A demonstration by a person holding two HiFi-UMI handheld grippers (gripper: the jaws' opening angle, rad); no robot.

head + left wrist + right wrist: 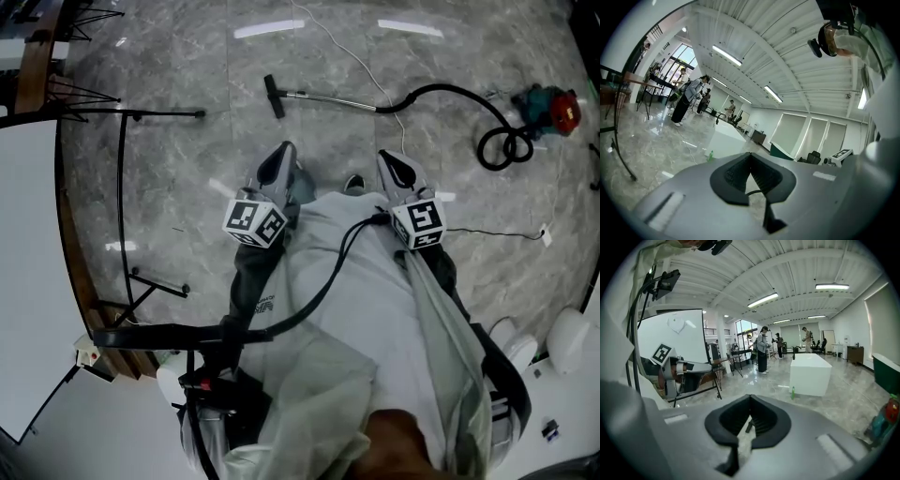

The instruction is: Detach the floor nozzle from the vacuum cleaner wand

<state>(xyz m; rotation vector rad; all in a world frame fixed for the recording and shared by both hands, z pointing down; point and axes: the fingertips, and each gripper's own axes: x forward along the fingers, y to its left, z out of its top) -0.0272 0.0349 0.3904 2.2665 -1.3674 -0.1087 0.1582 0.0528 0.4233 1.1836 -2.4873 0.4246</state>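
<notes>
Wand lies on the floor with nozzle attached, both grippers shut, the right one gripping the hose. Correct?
No: the right gripper grips nothing. Its jaws are shut and empty, far from the hose, as the head view shows. The rest holds.

Lying flat on the grey marble floor point(187, 75); showing a short black floor nozzle point(274, 96) attached crosswise at the left end of a slim silver wand point(328, 97); joining at the right into a curling black hose point(441, 90)
</notes>
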